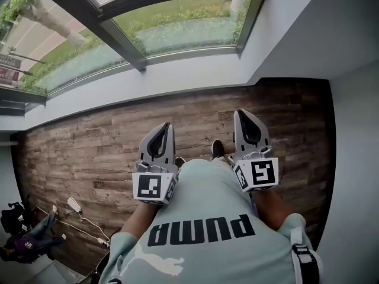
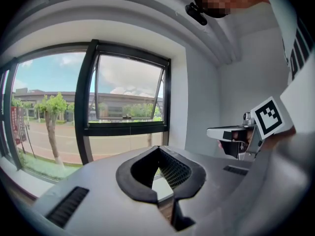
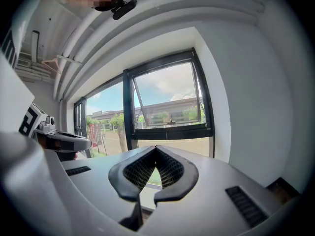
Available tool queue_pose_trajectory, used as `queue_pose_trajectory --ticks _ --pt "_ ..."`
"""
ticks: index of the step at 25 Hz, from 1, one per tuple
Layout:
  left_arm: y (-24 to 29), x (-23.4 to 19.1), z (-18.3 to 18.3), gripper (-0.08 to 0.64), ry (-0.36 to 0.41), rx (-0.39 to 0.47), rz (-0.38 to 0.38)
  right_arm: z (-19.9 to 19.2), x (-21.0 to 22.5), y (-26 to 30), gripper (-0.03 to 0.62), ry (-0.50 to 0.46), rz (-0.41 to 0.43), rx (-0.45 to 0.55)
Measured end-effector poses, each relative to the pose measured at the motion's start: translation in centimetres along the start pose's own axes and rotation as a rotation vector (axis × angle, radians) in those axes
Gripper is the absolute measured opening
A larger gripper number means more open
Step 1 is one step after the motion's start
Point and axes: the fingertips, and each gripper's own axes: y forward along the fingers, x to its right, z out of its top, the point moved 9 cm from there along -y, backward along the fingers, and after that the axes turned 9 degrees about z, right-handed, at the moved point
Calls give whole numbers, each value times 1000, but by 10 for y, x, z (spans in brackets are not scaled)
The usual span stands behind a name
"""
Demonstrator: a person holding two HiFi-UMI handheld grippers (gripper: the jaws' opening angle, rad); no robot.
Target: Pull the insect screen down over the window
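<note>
The window [image 1: 177,22] with its dark frame lies ahead of me, beyond a white sill [image 1: 177,81]. In the left gripper view its tilted-out upper sash [image 2: 129,90] stands open, as it does in the right gripper view [image 3: 170,97]. I see no screen across the glass. My left gripper [image 1: 167,125] and right gripper [image 1: 240,112] are held side by side in front of my body, pointing at the window, well short of it. The left gripper [image 2: 158,147] is shut with nothing in it. The right gripper [image 3: 156,147] is shut and empty too.
A wood-plank floor [image 1: 106,152] runs up to the wall under the window. White cables and a plug strip [image 1: 77,215] lie on the floor at the left, next to dark gear [image 1: 18,223]. A white side wall [image 1: 355,158] stands close on the right.
</note>
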Motion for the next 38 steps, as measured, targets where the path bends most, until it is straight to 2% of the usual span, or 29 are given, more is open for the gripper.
queue_pose_trajectory --ticks 6,10,14,21,32,38 --pt "-54 -57 -24 12 -39 -12 26 -17 -89 -7 8 14 17 -41" --pt "-75 -74 -36 12 -39 -13 -39 -28 -129 -19 8 32 -11 -76" --pt "-92 -79 -51 12 -33 -22 -105 -35 -155 -29 6 56 -48 -69" --pt "-104 -85 -55 12 -26 6 -133 -44 -181 -40 5 47 -66 -72" --pt "-125 -98 -58 12 -13 9 -87 -50 -196 -42 5 27 -68 -50" --pt "-126 -102 -59 12 -17 17 -92 -50 -199 -38 5 12 -65 -57"
